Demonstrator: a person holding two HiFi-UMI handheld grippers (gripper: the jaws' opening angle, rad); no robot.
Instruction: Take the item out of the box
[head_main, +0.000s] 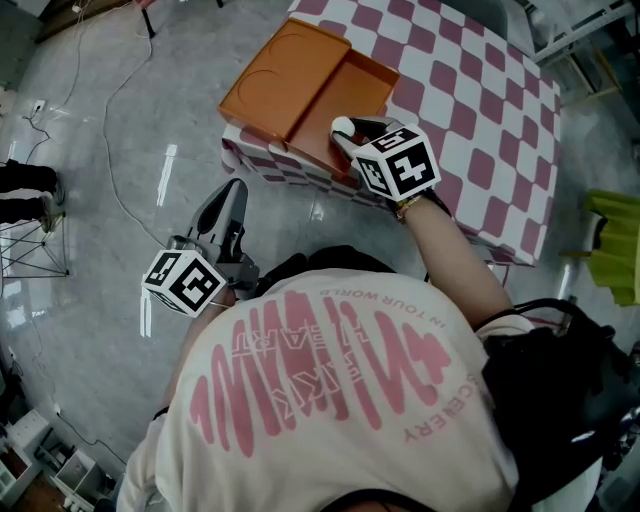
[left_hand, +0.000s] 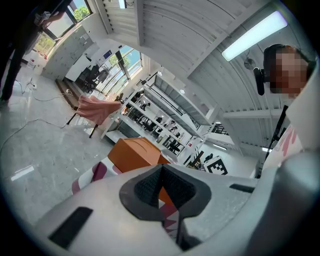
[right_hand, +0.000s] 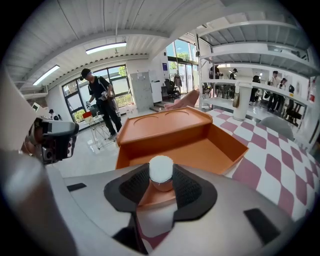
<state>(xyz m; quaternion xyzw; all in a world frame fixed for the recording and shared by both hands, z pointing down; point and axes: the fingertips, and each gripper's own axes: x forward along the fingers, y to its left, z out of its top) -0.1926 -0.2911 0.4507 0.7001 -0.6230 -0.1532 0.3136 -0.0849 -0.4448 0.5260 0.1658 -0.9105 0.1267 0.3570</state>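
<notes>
An orange box (head_main: 358, 82) lies open on the checkered table (head_main: 470, 95), its lid (head_main: 285, 72) folded out to the left. My right gripper (head_main: 346, 134) is at the box's near edge, shut on a small item with a round white top (head_main: 343, 125). In the right gripper view the item (right_hand: 161, 169) stands upright between the dark pads (right_hand: 186, 190), with the box's bare inside (right_hand: 192, 152) behind it. My left gripper (head_main: 230, 198) hangs off the table over the floor, jaws together with nothing in them. In the left gripper view the orange box (left_hand: 132, 152) shows past the left gripper (left_hand: 161, 174).
The table's near-left corner (head_main: 235, 155) is beside the box. A cable (head_main: 118, 95) runs across the grey floor. A wire rack (head_main: 30, 250) and someone's legs (head_main: 25, 190) are at the left, and a green object (head_main: 615, 245) at the right. A person (right_hand: 102, 107) stands beyond the box.
</notes>
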